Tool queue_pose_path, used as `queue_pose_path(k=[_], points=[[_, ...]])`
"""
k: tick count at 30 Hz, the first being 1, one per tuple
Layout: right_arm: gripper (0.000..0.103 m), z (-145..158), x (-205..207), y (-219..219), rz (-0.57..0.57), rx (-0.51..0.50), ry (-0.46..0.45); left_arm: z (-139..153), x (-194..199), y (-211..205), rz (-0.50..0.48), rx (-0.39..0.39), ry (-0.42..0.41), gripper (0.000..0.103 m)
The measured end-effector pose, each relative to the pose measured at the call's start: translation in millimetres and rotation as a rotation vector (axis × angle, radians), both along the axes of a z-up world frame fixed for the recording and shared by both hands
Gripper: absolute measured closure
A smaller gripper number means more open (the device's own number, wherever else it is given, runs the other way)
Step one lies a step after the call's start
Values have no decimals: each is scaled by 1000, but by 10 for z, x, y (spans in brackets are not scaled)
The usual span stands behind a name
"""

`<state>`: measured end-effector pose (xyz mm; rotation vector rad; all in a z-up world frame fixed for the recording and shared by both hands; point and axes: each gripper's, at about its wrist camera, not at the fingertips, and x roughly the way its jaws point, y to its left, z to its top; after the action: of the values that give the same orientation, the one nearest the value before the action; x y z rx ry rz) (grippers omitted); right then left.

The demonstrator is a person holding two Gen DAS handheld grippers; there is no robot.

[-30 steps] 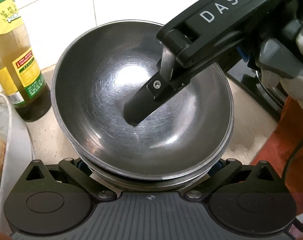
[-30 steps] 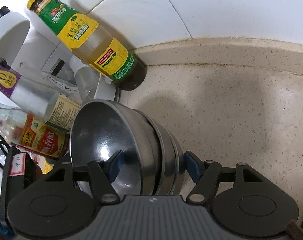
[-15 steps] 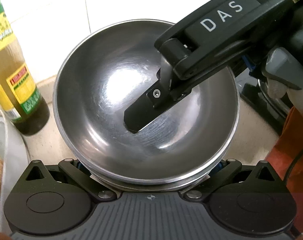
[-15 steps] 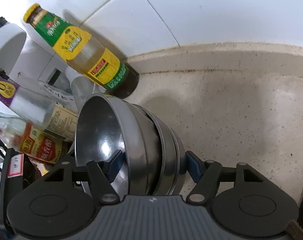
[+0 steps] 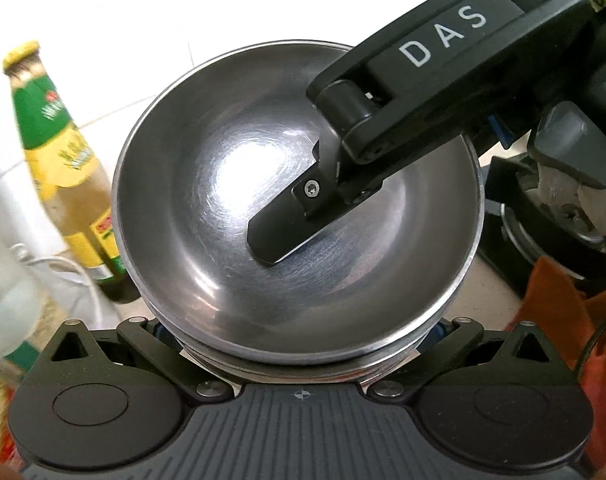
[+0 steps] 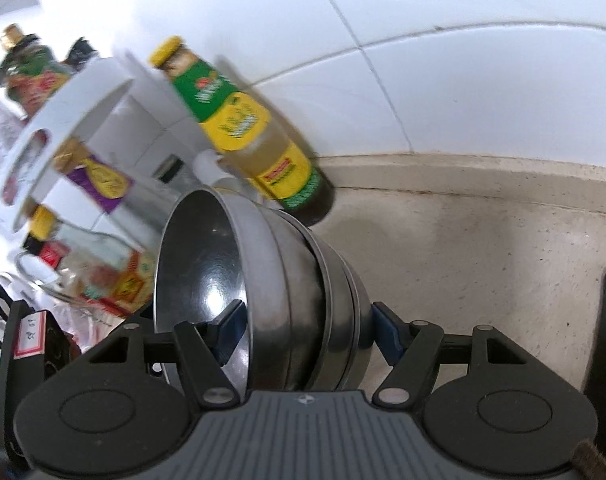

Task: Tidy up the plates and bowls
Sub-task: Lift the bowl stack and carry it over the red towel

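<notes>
- Since the earlier frames we have lifted the nested bowls [image 6: 287, 280] off the counter [image 6: 483, 248] — the bottle [image 6: 247, 128] sits lower.
- Right gripper [image 6: 303, 326] clamps the bowls; left gripper [image 5: 299, 322] hugs the lower rims — grip unclear.
- Transfer under way.

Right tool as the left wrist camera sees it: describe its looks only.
The right tool has a matte black body with white letters "DAS" on its arm, a silver screw on the flat black finger, and a grey trigger. The hand behind it wears a whitish glove.

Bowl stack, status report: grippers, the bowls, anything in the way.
Right gripper shut on bowl stack. Left gripper holds the stack's edge. Stack tilted, above the counter. Sauce bottle close behind.
</notes>
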<state>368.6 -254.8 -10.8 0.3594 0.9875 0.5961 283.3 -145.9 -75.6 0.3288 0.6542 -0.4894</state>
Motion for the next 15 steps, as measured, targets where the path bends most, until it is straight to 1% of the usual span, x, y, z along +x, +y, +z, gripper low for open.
queue_pose_path(k=[6,11,13,15], points=[[40,162,-318,89,54,5,-29,108,-483,61,60,-3,-15,0],[40,195,-631,232,108,-4,-30,87,-928,170,108,-14,-8,0],[40,195,-766,291,120,-5,-28,18,-1048,235,113,-9,1,0],[40,181,-904,338,126,0,-25,30,-1209,332,107,-3,-4,0]])
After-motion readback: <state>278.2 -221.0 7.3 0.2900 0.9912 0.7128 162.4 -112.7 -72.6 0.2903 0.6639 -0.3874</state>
